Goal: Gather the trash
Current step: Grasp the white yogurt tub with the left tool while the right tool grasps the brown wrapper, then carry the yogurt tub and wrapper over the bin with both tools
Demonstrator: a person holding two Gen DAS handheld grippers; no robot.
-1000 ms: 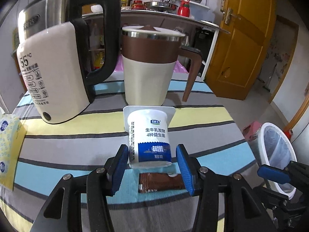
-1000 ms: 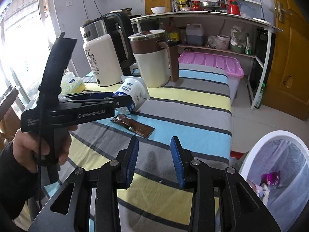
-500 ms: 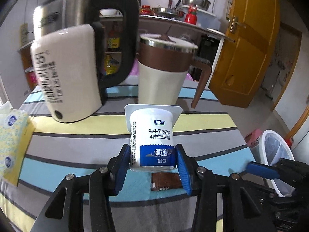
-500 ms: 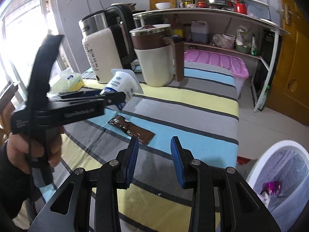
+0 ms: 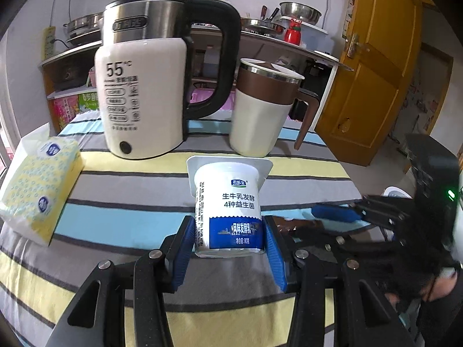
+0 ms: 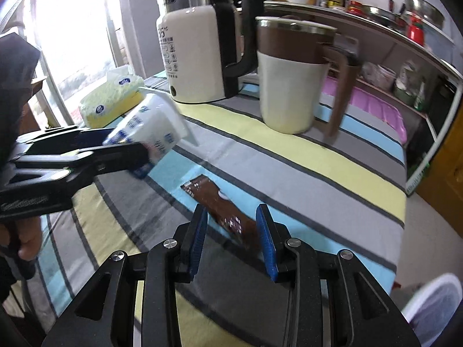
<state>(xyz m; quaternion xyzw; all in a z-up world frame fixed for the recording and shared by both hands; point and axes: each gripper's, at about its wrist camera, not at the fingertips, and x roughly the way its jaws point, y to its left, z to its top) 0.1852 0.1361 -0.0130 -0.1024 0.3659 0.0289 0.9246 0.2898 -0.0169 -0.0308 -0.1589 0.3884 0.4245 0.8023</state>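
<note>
The left gripper (image 5: pixel 228 243) has its blue pads pressed against both flanks of the yogurt cup (image 5: pixel 228 211), low on the printed band near its base; in the right wrist view the cup hangs tilted, clear of the striped tablecloth (image 5: pixel 115 190). It looks like a thin plastic pot, probably light and easy to dent, with smooth, slightly tapered walls, so a gentle squeeze near the stiffer base seems the safest hold; its flared square rim would catch if it slid.

The right gripper (image 6: pixel 231 237) stands partly open and holds nothing, with the near end of the brown wrapper (image 6: pixel 215 199) lying flat on the cloth between its pads. That wrapper seems thin, limp and slick; pinching across its narrow width at this end, pads pressed down onto the cloth, should lift it best.

Farther out in the left wrist view, the tissue pack (image 5: pixel 40 190) lies at nine o'clock, the white kettle (image 5: pixel 144 98) at eleven, the brown-and-cream jug (image 5: pixel 260 115) at twelve. The white bin (image 6: pixel 434 309) shows at four o'clock in the right view.
</note>
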